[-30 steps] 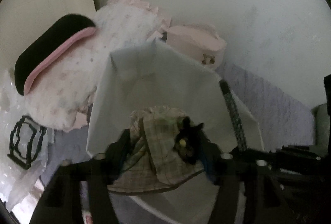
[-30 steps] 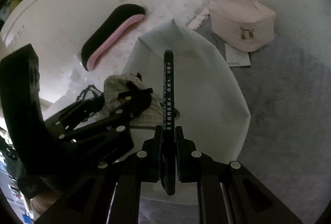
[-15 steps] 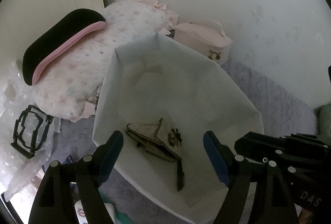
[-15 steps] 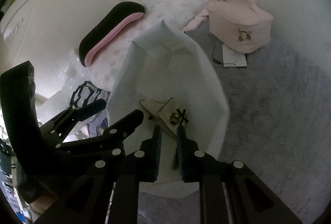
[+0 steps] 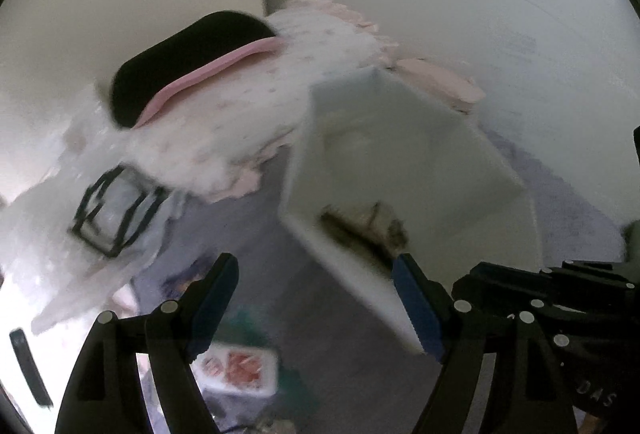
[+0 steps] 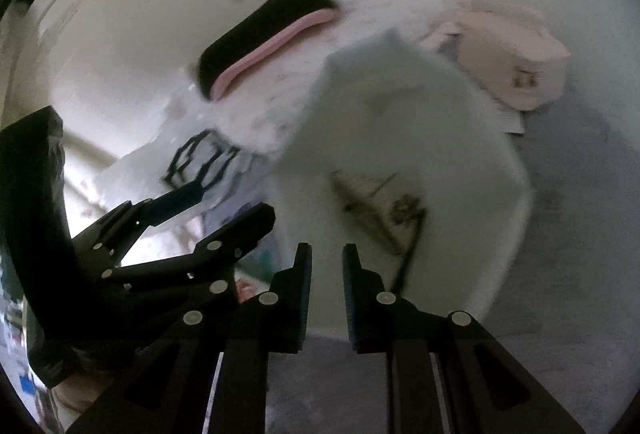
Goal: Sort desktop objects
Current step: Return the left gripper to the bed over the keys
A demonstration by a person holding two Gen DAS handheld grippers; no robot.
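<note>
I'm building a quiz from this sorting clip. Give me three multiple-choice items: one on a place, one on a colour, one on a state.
1. Where does the plaid cloth lie?
A. in the white box
B. on the floral pillow
C. in the right gripper

2. What colour is the zip case?
A. green
B. pink
C. black

3. How does the left gripper stand?
A. shut on a pencil
B. shut on the cloth
C. open and empty

Answers: 1 A, the cloth rests on the box's floor. 2 B, the case is pale pink. 3 C, its jaws are spread wide with nothing between them.
</note>
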